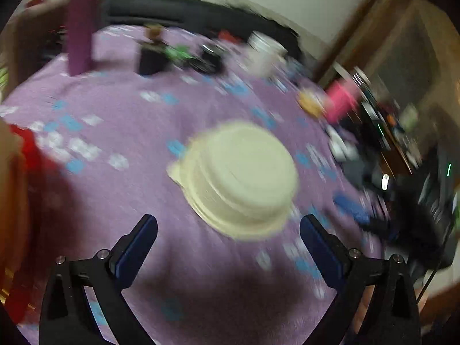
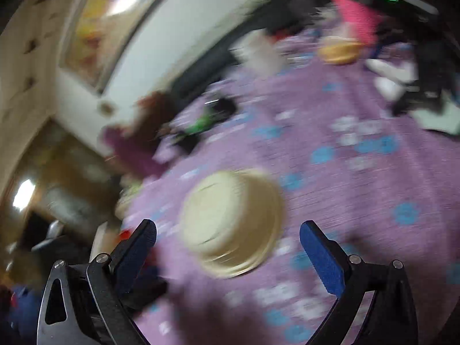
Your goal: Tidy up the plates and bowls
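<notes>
A cream stack of upside-down bowls and plates [image 1: 238, 178] sits on the purple flowered cloth [image 1: 120, 201]. It also shows in the right wrist view [image 2: 233, 221]. My left gripper [image 1: 228, 227] is open and empty, just short of the stack. My right gripper [image 2: 228, 230] is open and empty, with the stack between and just beyond its fingertips. A yellow bowl [image 1: 309, 102] lies far right; it shows in the right wrist view [image 2: 339, 50] at the back. Both views are motion-blurred.
A purple post [image 1: 82, 26], a dark doll figure [image 1: 152, 54], a white cup [image 1: 266, 51], a pink object [image 1: 342, 100] and dark clutter [image 1: 402, 155] ring the cloth. A red object [image 1: 31, 155] is at the left edge.
</notes>
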`<state>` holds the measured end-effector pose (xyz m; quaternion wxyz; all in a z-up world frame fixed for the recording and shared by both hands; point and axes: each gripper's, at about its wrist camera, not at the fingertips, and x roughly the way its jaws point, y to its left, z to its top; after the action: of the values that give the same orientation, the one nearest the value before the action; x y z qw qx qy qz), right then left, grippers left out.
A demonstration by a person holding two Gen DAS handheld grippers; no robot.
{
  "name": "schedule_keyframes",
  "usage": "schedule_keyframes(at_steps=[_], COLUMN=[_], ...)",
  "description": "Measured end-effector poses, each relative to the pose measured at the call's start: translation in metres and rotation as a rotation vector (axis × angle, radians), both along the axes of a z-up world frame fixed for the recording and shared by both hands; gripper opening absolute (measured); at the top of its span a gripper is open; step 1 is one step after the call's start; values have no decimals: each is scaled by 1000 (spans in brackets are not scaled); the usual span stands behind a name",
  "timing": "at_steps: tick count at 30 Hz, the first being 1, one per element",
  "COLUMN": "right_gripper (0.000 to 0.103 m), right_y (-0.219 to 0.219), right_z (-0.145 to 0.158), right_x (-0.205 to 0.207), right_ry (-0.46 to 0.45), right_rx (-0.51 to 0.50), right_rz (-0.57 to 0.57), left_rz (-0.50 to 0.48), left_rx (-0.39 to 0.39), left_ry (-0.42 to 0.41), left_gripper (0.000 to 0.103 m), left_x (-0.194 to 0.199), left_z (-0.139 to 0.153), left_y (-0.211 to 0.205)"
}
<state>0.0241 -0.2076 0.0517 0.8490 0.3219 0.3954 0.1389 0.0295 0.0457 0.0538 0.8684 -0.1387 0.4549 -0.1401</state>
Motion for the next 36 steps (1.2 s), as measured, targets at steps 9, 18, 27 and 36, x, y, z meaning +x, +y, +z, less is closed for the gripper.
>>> schedule_keyframes(at_steps=[9,18,27,36], right_gripper=[84,75,74,83], right_y=[8,21,-19,-25], right_z=[-19,-30,-32,7], right_x=[18,24,15,-16], right_ry=[138,51,13,-101], right_rx=[-369,-300,177,285], right_rz=[-184,39,144,226], left_rz=[254,50,-59,-41], left_rx=[358,-9,-142,-444], left_ry=[-64,133,133,161], left_gripper=[98,103,102,102], left_x=[53,95,76,48], left_z=[-1,-35,-28,-32], left_y=[4,-24,-28,17])
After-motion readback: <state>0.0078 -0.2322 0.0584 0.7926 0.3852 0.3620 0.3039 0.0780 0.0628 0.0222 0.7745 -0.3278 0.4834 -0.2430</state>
